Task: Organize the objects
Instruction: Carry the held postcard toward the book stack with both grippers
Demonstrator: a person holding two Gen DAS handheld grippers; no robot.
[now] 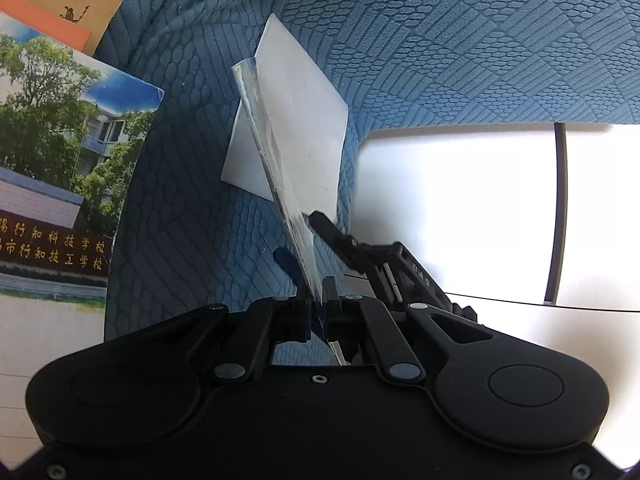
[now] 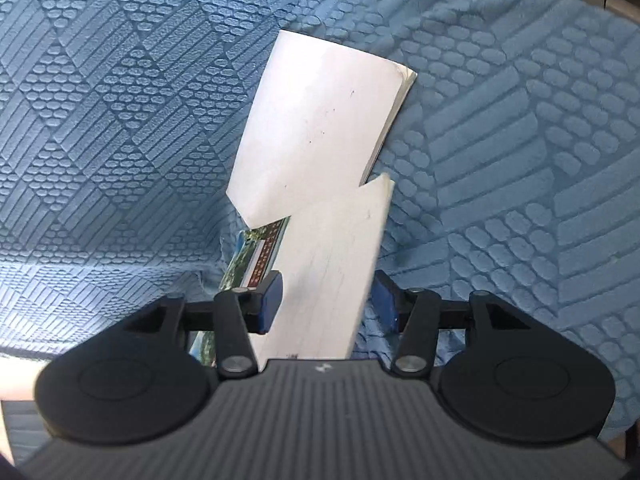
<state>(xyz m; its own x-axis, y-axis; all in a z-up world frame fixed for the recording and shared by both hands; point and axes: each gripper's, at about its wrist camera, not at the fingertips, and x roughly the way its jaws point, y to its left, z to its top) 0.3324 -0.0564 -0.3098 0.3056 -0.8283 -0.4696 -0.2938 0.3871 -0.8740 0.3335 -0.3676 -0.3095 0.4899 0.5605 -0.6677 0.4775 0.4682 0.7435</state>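
Observation:
My left gripper [image 1: 316, 280] is shut on a thin booklet [image 1: 280, 148], held edge-on and tilted above the blue cloth; a white booklet [image 1: 308, 120] lies on the cloth behind it. My right gripper [image 1: 320, 218] reaches in from the right beside the held booklet. In the right wrist view my right gripper [image 2: 326, 296] is open, its blue pads either side of a white booklet cover [image 2: 332, 268] without pressing it. A second white booklet [image 2: 316, 120] lies beyond it on the cloth. A photo-printed cover [image 2: 256, 260] shows under the left pad.
A blue textured cloth [image 1: 440, 40] covers the surface. At the left lie a large booklet with a building photo [image 1: 60, 160] and a brown card with an orange card [image 1: 60, 8]. A bright white surface [image 1: 460, 208] lies past the cloth's edge at the right.

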